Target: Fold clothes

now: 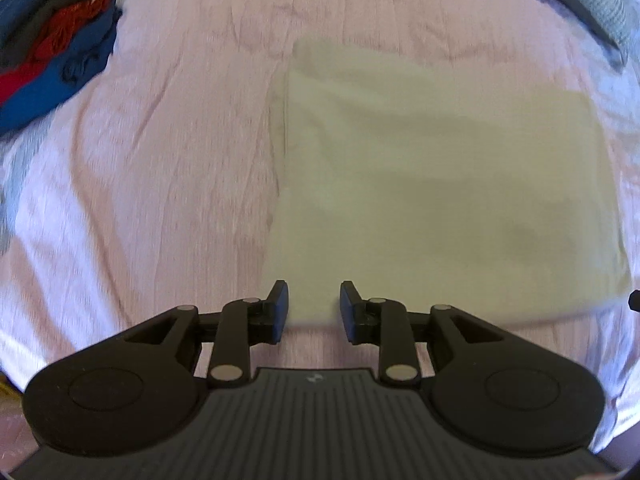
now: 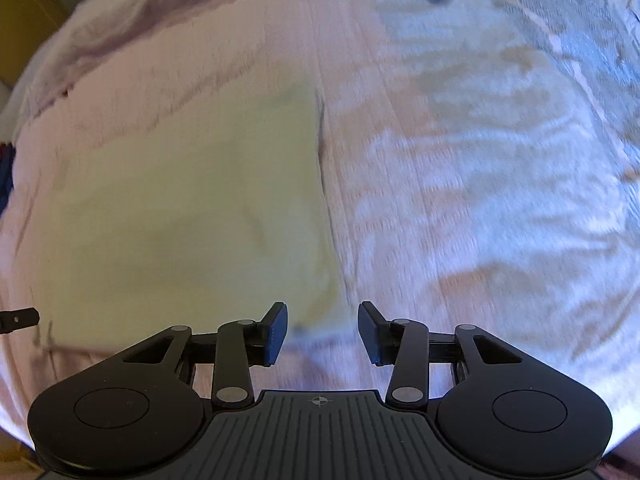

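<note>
1. while both grippers hang over it, the pink bedspread (image 1: 160,160) fills each view; one bed surface, creased, soft underlay.
2. one pale yellow-green garment (image 1: 440,180) lies flat on the bedspread as a near-rectangular panel, with straight side edges and faint creases. judgement: this fits a cloth already folded down as well as one laid out for a further fold; frames do not settle which.
3. handling (judgement): light, limp, thin fabric; will drape and slide on the bedspread. best taken at corners or along the near hem, pinching all layers.
4. one pile of blue, red and dark clothes (image 1: 52,52) at far left, well apart from the garment; item count in it not readable.
5. left gripper (image 1: 314,310): fingers apart, nothing between them, over the near left corner.
6. right gripper (image 2: 322,332): fingers apart, empty, over the near right corner.
</note>
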Tool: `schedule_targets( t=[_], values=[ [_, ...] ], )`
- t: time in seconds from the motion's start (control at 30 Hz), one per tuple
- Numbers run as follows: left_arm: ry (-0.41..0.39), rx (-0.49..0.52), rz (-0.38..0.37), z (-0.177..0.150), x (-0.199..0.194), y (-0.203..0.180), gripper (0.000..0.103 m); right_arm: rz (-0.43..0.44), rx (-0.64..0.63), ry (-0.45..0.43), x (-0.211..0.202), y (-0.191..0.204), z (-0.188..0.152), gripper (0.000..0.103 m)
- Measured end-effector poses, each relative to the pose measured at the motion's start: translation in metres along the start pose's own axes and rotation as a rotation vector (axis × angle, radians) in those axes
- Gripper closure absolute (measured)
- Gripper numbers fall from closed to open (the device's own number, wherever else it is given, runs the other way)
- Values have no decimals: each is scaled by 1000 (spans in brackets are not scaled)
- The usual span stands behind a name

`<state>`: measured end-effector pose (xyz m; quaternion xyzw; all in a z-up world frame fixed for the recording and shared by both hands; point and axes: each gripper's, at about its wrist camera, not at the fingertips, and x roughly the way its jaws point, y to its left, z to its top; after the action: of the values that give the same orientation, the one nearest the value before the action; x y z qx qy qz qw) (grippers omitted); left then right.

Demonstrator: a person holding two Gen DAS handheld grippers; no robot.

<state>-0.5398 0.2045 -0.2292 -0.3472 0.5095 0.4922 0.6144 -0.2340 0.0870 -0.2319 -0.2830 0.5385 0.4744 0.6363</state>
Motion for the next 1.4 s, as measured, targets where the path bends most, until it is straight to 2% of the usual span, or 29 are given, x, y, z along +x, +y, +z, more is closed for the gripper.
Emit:
schedule_targets(
  t=[0.17, 0.57, 0.83, 1.13, 1.4],
  values=[
    [38, 4, -14, -17, -14, -5, 78, -13, -4, 69, -8, 13, -6, 60],
    [-51, 31, -46, -23, -76, 3, 74, 26, -99, 24, -53, 77, -6, 60],
    [-79, 36, -64, -35, -103, 26, 73, 39, -148, 5, -77, 115, -24, 60],
    [-124, 66, -81, -39, -126, 43, 73, 55, -142, -3, -89, 135, -38, 59],
    [-126, 74, -84, -41, -131, 50, 72, 72, -123, 5, -91, 148, -49, 59]
  ],
)
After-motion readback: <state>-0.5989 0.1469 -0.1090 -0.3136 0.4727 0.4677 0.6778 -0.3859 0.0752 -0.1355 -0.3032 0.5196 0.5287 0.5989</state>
